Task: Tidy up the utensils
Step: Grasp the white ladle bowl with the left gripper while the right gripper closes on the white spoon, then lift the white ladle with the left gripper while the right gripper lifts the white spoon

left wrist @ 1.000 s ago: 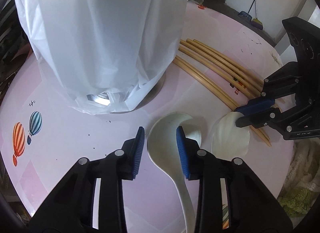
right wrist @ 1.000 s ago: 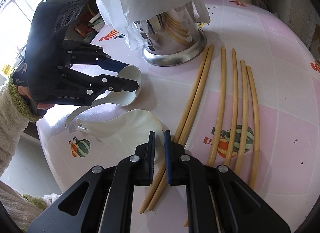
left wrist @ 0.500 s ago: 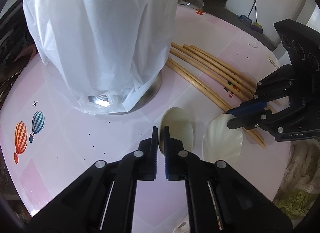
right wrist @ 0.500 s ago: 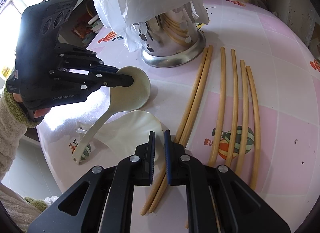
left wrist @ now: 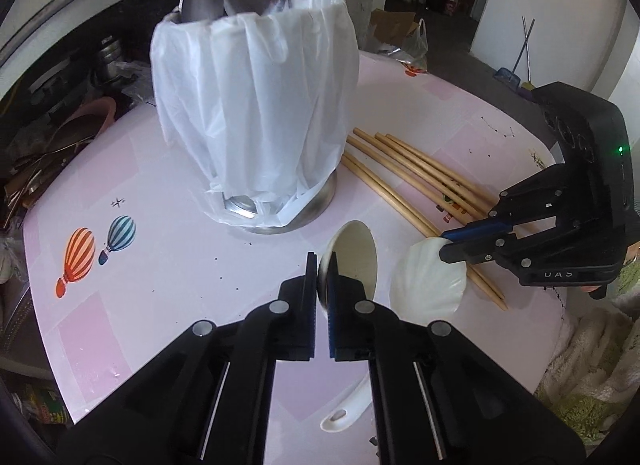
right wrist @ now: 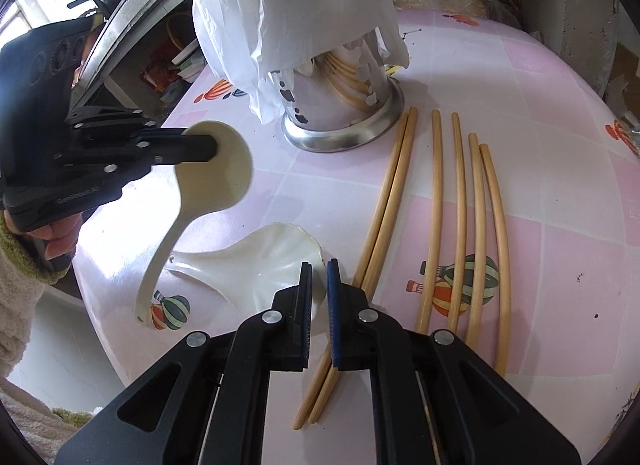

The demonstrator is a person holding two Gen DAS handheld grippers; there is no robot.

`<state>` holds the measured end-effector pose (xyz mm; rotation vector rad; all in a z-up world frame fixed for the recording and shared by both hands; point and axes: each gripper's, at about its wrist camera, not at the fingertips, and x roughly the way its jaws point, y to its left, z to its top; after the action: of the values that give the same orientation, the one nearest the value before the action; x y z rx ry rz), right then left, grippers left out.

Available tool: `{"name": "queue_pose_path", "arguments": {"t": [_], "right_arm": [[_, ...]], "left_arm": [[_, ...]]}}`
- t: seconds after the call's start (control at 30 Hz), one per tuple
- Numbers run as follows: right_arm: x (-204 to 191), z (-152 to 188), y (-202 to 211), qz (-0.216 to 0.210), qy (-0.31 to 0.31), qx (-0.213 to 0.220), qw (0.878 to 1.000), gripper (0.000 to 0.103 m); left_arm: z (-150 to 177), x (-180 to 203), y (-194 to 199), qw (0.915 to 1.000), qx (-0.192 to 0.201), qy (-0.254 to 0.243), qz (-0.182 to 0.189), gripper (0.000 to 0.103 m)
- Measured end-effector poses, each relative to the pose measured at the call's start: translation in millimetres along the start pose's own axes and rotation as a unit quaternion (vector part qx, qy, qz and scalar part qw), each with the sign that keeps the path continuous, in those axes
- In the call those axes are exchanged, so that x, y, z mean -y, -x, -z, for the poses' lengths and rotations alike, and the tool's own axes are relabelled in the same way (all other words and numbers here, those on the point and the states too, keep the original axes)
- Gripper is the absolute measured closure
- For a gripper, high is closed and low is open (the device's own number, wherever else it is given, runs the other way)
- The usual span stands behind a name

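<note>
The left hand-held gripper [left wrist: 321, 277], partly legible "GenRobot.AI", pinches a ladle [left wrist: 354, 261] above the pink balloon-print table [left wrist: 168, 265]. The right hand-held gripper [right wrist: 319, 285] clamps a shell-shaped spoon [right wrist: 256, 261] beside the chopsticks [right wrist: 436, 193].

The left tool [left wrist: 321, 289] is raised and clamped nearly closed, its hand [right wrist: 56, 241] in a fuzzy sleeve. The right tool [right wrist: 319, 297] sits low, also pinched narrowly together.
</note>
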<state>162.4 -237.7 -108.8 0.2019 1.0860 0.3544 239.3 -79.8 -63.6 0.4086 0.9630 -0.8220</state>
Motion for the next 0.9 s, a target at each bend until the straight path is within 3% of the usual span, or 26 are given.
{"name": "queue_pose_path", "arguments": {"t": [0.37, 0.9], "right_arm": [[-6, 0, 27, 0.005, -0.007, 0.045, 0.999, 0.098], [-11, -5, 71, 0.019, -0.008, 0.104, 0.994, 0.1]], "left_arm": [[14, 2, 68, 0.9953, 0.066, 0.048, -0.053, 0.1], [22, 8, 125, 0.9844, 0.137, 0.077, -0.078, 0.1]]}}
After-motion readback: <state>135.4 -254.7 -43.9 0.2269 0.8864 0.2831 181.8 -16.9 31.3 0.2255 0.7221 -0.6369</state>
